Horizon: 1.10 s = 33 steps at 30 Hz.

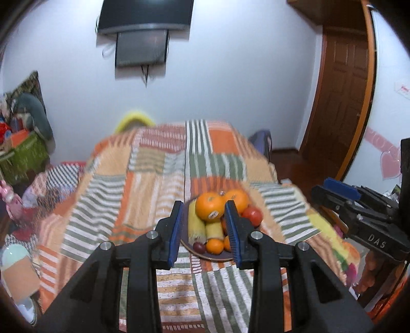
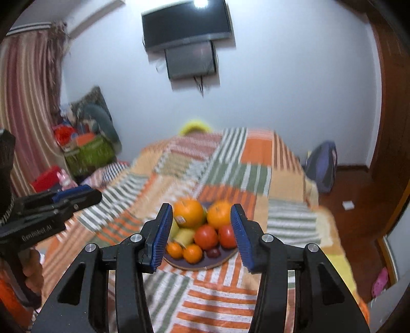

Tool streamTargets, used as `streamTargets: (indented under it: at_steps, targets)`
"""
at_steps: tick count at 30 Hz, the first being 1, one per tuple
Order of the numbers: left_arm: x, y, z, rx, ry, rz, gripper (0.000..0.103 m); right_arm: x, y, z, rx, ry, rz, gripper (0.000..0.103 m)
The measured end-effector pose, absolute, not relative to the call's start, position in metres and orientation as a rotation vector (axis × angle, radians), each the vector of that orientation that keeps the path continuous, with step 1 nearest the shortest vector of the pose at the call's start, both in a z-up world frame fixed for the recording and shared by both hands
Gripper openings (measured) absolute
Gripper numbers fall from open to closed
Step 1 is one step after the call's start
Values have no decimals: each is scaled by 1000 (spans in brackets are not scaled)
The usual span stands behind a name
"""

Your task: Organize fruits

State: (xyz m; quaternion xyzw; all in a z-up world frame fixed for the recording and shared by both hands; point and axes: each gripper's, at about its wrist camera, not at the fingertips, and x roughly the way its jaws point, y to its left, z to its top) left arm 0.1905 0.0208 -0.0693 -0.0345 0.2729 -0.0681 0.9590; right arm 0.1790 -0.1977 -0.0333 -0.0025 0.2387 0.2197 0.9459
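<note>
A dark plate (image 1: 202, 255) (image 2: 223, 260) piled with fruit sits on a striped patchwork bedspread (image 1: 143, 184) (image 2: 230, 164). It holds two large oranges (image 1: 209, 207) (image 2: 188, 208), bananas (image 1: 196, 225), red tomatoes (image 2: 205, 237), small tangerines (image 2: 192, 253) and a dark plum (image 1: 199, 247). My left gripper (image 1: 205, 207) is open and empty, above and short of the plate. My right gripper (image 2: 201, 210) is open and empty, also framing the plate from the near side. Each gripper shows in the other's view, the right one (image 1: 340, 192) and the left one (image 2: 74, 193).
A TV (image 1: 146, 15) hangs on the far wall. A yellow object (image 1: 134, 120) lies beyond the bed's far end. Cluttered boxes and toys (image 2: 87, 148) stand at the left. A backpack (image 2: 323, 166) and a wooden door (image 1: 340, 102) are at the right.
</note>
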Motion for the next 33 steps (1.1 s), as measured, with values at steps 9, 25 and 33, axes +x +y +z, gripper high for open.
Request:
streamTargets:
  at_steps: [9,25,33]
  targets:
    - [115,9,-10,-61,378,-116,36,116,-201,17,1,303,458,44]
    - [31,-10,31,-26,181,-70,77,77,-206,30,21,184,410,85]
    - [23,-6,30,-48,170,-36,100,65,-205,26,8,161,378,103]
